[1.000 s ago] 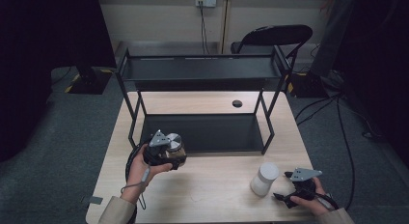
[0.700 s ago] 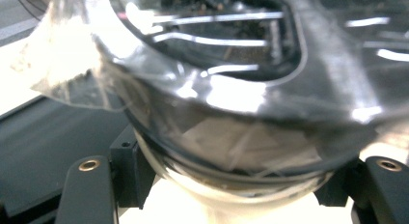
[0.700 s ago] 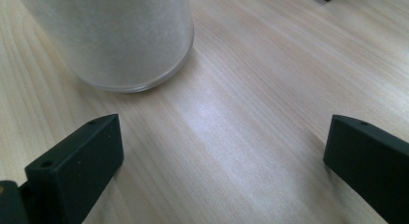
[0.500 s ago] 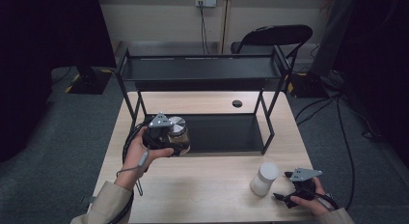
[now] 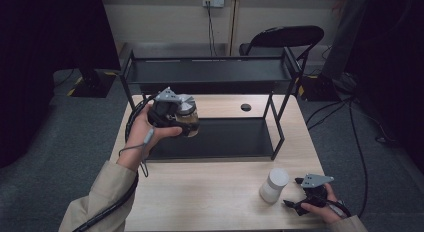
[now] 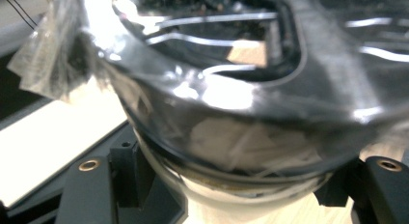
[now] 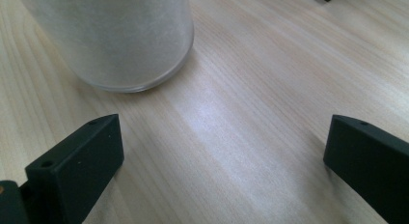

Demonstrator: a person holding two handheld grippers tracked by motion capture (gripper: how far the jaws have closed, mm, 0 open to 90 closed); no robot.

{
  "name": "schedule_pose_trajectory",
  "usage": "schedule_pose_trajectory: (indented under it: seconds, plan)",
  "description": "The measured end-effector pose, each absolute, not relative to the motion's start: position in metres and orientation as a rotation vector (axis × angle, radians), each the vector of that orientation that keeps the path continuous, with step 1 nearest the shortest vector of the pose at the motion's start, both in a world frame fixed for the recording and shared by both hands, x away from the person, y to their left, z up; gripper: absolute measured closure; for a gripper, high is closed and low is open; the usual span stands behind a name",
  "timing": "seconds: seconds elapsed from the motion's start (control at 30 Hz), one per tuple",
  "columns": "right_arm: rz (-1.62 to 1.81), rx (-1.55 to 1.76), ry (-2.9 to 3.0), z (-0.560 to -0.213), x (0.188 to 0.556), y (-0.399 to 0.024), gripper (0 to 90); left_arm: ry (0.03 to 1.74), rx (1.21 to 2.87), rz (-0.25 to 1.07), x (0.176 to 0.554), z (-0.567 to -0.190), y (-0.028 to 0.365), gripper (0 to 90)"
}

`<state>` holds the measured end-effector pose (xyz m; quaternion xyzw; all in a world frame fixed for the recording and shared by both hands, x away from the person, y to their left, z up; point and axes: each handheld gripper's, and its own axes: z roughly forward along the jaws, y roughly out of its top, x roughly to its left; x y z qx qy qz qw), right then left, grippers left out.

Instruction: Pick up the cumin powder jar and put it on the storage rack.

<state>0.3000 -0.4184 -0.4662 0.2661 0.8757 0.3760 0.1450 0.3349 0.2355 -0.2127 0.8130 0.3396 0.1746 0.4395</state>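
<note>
the left claw (image 5: 181, 117) is closed on a jar (image 5: 187, 115) with a grey lid, holding it in the air in front of the black rack (image 5: 210, 74), at about 10 o'clock from the middle of the tabletop (image 5: 200, 192). in the high view the jar's long axis runs close to upright, tipped a little, with the lid end up toward 12 o'clock and the brownish glass body below it. the jar hangs above the left end of the rack's lower shelf (image 5: 230, 137), clear of it. in the left gripper view the jar (image 6: 231, 151) sits tight between the two black jaws, its shiny lid rim and crinkled clear wrap crowding the lens; what is inside is too blurred to tell.

the left hand (image 5: 145, 132) wraps the claw's body from the 8 o'clock side, the forearm in a beige sleeve (image 5: 100, 197) rising from the lower left edge toward 1 o'clock, wrist raised, with the black cable looping beneath it.

the right claw (image 5: 295, 192) rests low on the tabletop at about 5 o'clock, its jaws spread wide with nothing between them. it points toward 10 o'clock at a white frosted cup (image 5: 274, 185) that stands upright just beside it. in the right gripper view the cup (image 7: 111, 35) stands at 11 o'clock, beyond the jaw tips and apart from them, with bare wood between the jaws. the right hand (image 5: 325, 209) grips the claw from the 4 o'clock side, at the bottom edge.
</note>
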Motion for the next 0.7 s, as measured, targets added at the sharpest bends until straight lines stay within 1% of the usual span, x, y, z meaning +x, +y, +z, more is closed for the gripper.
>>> schedule_pose_trajectory:
  seconds: [0.33, 0.7]
  plan:
    - [1.084, 0.767, 2.525, -0.466, 0.300, -0.419, 0.0, 0.880, 1.998, 0.484, 0.351, -0.178, 0.224, 30.9]
    - [1.084, 0.767, 2.525, -0.466, 0.301, -0.419, 0.0, 0.945, 1.997, 0.540, 0.368, -0.150, 0.207, 30.9]
